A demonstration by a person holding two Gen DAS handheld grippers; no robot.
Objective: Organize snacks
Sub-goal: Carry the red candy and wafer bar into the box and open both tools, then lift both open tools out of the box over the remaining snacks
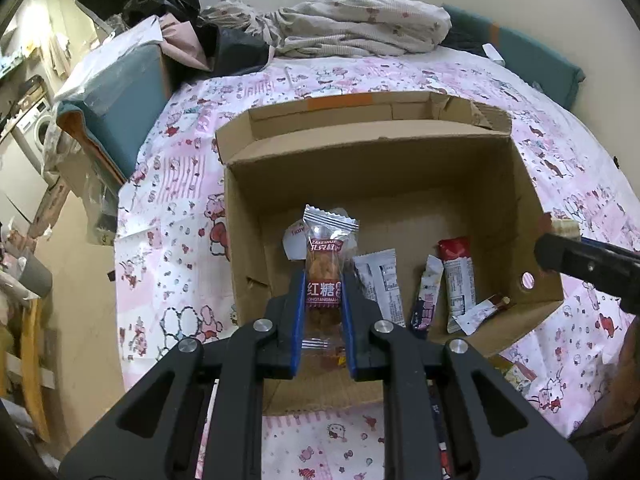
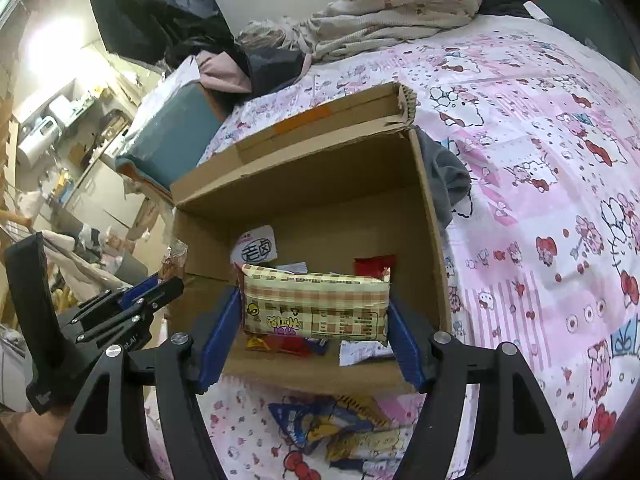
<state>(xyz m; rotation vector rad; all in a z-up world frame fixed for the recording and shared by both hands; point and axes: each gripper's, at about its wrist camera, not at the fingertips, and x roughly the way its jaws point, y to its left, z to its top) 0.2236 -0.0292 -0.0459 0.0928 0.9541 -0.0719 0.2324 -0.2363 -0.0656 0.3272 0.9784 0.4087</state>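
An open cardboard box sits on a pink cartoon-print bedsheet. My left gripper is shut on a clear-wrapped brown sugar snack with a red label, held upright over the box's near part. My right gripper is shut on a wide checkered yellow snack pack, gripped by its two ends over the box's near edge. Inside the box lie several packets, among them a red-and-white one and a white one. The left gripper shows at the left of the right wrist view.
More snack packets lie on the sheet in front of the box. A heap of bedding and clothes fills the far end of the bed. A teal cushion sits at the left edge; beyond it the floor drops away.
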